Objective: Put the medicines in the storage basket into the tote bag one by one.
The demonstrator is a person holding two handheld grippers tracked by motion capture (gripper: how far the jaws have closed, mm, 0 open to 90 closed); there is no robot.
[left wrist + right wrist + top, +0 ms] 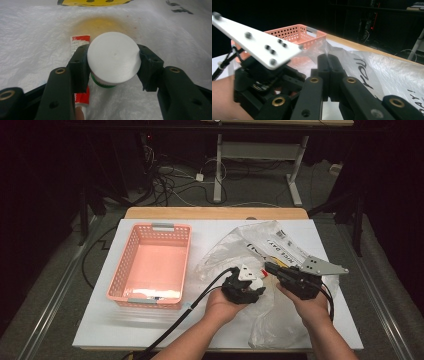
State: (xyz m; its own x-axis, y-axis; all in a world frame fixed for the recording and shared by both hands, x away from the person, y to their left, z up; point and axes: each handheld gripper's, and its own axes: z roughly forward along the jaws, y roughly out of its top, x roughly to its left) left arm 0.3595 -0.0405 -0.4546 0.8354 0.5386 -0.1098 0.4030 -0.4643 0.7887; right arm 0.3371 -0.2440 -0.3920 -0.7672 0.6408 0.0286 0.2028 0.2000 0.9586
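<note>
A white table [100,320] holds a pink basket [150,265] and a crumpled clear plastic bag [260,245]. A red-and-white tube [79,41] lies on the bag, half hidden behind a jaw. The left gripper [113,63] clamps a white-lidded jar [113,58] over the bag; its green-edged body is mostly hidden. The right gripper [328,62] pinches the bag's film, jaws fully together.

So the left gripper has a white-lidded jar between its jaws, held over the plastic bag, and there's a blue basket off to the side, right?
Not quite: the basket is pink, not blue, as the high view shows. The rest holds: in the left gripper view the left gripper has the white-lidded jar between its jaws, over the plastic bag.
</note>
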